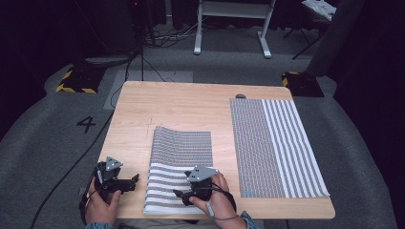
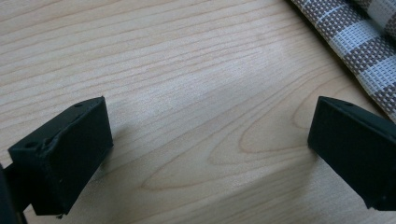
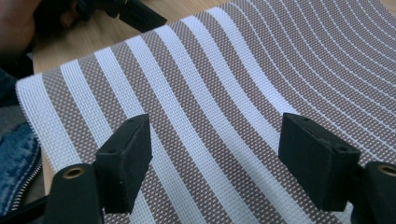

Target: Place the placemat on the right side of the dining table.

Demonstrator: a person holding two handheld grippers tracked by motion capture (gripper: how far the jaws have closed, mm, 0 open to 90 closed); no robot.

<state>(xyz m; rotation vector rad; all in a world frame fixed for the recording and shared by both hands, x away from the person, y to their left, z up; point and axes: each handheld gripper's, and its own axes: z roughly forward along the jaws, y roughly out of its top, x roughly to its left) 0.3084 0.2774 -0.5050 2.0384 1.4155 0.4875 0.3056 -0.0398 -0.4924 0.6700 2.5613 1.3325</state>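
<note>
From the high view, a pale wooden table carries two woven striped placemats: a smaller placemat lies near the person's edge, its far part bowed up off the wood, and a larger placemat lies flat on the right side, well apart from the first. That view alone shows the room beyond: grey carpet, a white-legged stand at the back, black-and-yellow hazard-striped blocks on the floor at the table's far corners, and a dark "4" marked on the carpet to the table's left, the one piece of writing that can be read. The left gripper sits over bare wood just left of the smaller placemat, pointing toward it; the right gripper rests over that placemat's near, broad-striped end. The left gripper view adds the wood grain up close, with the jaws of the left gripper spread wide over bare table and holding nothing, the placemat's edge showing at the upper right. The right gripper view shows the weave in detail, broad brown and white bands narrowing to thin lines; the right gripper has its jaws apart above the cloth, gripping nothing. It also catches blue denim at the lower left.
</note>
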